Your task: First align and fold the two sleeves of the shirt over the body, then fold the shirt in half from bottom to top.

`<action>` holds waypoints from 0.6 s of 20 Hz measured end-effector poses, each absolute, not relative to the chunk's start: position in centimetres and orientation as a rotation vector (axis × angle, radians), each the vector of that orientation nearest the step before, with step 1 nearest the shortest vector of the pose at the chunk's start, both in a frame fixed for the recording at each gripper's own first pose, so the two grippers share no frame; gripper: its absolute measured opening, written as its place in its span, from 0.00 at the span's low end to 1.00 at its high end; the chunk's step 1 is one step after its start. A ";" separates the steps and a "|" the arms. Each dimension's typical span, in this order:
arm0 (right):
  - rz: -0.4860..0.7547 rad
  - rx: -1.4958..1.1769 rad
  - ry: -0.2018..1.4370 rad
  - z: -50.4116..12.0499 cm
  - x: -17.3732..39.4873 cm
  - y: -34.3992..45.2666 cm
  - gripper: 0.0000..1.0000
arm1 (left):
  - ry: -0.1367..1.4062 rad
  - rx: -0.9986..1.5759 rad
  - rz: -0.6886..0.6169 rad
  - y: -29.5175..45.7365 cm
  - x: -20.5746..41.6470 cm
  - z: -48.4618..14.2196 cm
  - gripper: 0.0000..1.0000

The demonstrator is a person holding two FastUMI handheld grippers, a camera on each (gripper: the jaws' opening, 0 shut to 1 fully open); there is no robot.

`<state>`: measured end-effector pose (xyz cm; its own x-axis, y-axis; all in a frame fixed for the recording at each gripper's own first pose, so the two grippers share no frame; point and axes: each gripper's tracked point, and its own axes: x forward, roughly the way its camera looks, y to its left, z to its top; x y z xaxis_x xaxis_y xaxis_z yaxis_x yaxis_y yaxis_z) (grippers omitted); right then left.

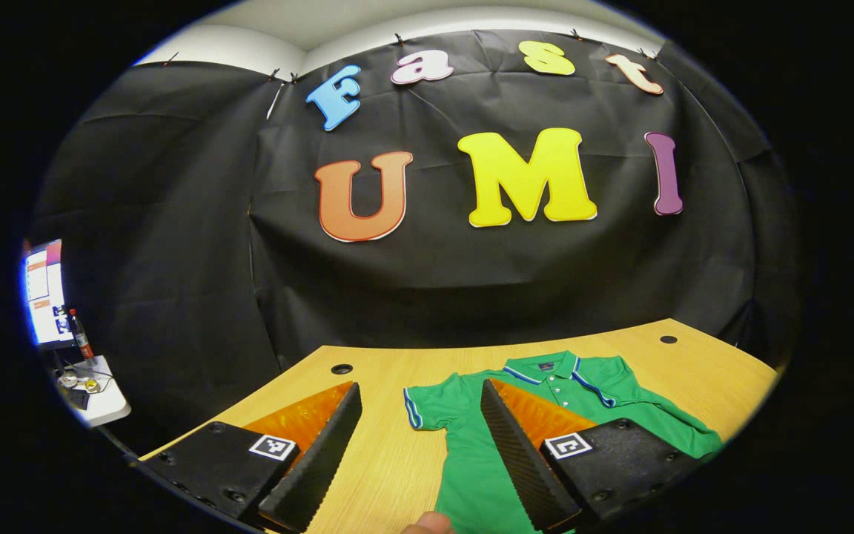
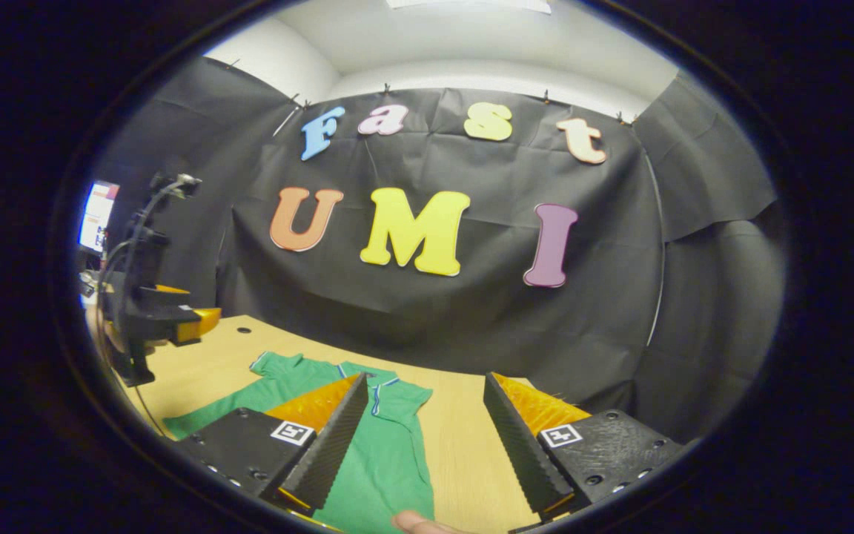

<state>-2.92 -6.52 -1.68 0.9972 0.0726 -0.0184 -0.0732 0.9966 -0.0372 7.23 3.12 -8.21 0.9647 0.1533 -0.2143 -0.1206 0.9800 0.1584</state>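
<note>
The bench (image 1: pixel 390 460) is lying bare on every side of the shirt (image 1: pixel 471 475), with open wood between the near sleeve (image 1: pixel 423 408) and the left edge, and behind the collar up to the cloth wall (image 1: pixel 471 282), which is closing off the far side. In the right gripper view, bare wood is running right of the shirt (image 2: pixel 386 452) to the wall, while the left gripper (image 2: pixel 167 315) is hanging over the bench's left end and taking up the air there. Off the bench's left end, a side table (image 1: pixel 101 404) with a screen (image 1: pixel 43 293) and a bottle (image 1: pixel 80 335) is crowding that way out.
</note>
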 end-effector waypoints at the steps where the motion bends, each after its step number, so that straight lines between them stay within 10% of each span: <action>1: 0.092 -0.020 0.003 -1.7 -4.5 -6.2 0.95 | 0.247 0.133 0.146 3.2 8.1 -8.8 1.00; 12: 0.143 -0.059 0.007 -5.5 -8.9 -8.7 0.95 | 0.398 -0.106 0.233 7.4 21.7 -17.3 1.00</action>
